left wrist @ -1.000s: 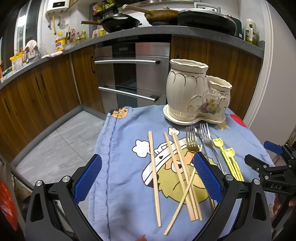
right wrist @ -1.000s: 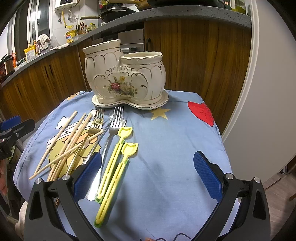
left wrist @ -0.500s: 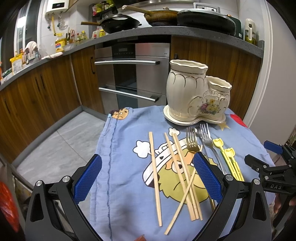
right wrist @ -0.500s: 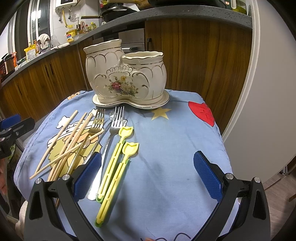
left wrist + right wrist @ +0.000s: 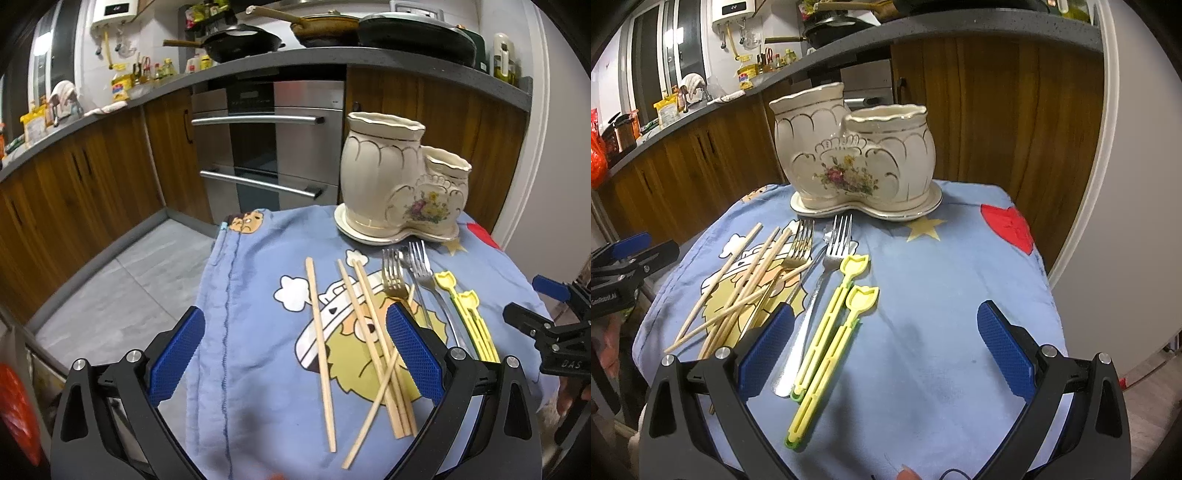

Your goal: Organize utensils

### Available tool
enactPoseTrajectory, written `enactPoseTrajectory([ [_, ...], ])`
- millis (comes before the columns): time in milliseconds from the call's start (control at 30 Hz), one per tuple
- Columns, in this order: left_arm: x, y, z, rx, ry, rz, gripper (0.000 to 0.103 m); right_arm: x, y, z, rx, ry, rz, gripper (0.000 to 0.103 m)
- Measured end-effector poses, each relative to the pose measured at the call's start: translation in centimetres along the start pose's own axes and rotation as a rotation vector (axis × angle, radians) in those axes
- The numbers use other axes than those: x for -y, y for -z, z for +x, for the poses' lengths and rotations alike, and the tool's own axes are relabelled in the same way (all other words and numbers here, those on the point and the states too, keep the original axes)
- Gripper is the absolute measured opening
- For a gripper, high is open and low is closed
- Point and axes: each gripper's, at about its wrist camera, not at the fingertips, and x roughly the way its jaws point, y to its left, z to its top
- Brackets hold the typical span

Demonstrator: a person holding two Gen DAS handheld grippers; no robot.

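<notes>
Nothing much has shifted since a second ago: both our viewpoints have only drifted a touch, and every utensil lies where it lay. We start with the blue cartoon cloth [image 5: 960, 295] covering the table, and at its far edge the cream two-pot ceramic holder [image 5: 855, 162], standing upright on its saucer and empty as far as we can see. Between it and us lie the utensils, long axes running roughly from us toward the holder: the wooden chopsticks [image 5: 373, 325] loosely crossed on the left, two metal forks [image 5: 812, 266] in the middle with tines toward the holder, and two yellow plastic picks [image 5: 831, 332] on the right. Our left gripper [image 5: 293, 354] hovers with its jaws wide apart, chopsticks directly ahead between them. Our right gripper [image 5: 884, 349] is likewise spread and holds nothing, the yellow picks just inside its left finger. We judge each hand nearest its own pile.
</notes>
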Motion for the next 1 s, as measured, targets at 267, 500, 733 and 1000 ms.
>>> enactPoseTrajectory([
  [267, 0.6, 0.1, 1.5, -0.042, 0.018, 0.035, 0.083, 0.2, 0.0, 1.0, -0.063, -0.021, -0.007, 0.065],
  [500, 1.0, 0.2, 3.1, -0.102, 0.040, 0.048, 0.048, -0.6, -0.1, 2.0, -0.169, -0.095, 0.005, 0.025],
  [733, 1.5, 0.4, 4.3, -0.149, 0.057, 0.065, 0.034, -1.2, 0.0, 3.1, -0.241, -0.113, 0.001, 0.018],
  [1000, 1.2, 0.4, 6.5, -0.214, 0.058, 0.041, 0.029, -1.9, -0.4, 4.2, -0.259, -0.110, -0.019, 0.018],
])
